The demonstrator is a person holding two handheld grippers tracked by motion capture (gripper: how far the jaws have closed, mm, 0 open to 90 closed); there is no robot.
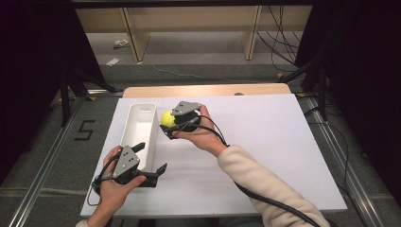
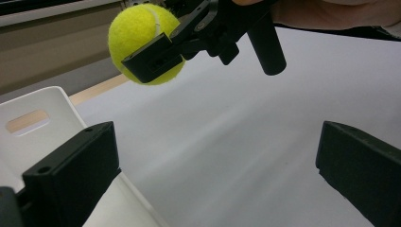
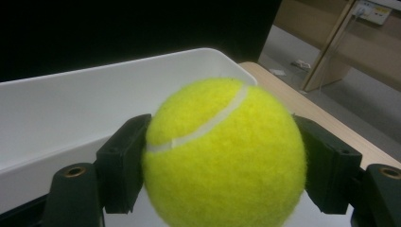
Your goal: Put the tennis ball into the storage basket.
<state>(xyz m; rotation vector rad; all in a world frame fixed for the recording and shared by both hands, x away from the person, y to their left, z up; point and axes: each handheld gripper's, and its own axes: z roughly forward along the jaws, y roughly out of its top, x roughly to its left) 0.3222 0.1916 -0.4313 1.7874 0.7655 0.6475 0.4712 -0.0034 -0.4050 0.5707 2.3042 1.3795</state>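
The tennis ball (image 1: 167, 117) sits clamped between the right gripper (image 1: 176, 124)'s fingers, lifted just beside the white bin (image 1: 140, 142)'s far end — likely bound for it, so carry it fully over the rim before letting go. The left gripper (image 1: 150, 164), fingers wide and empty, hovers by the near end above the tabletop (image 1: 265, 156). Its view shows the ball clear of the surface — the right gripper view shows the squeeze.

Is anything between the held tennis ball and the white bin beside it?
Nothing visible. The right gripper holds the tennis ball just beside the white bin, whose open inside looks empty. The left gripper, open, is at the bin's near end.
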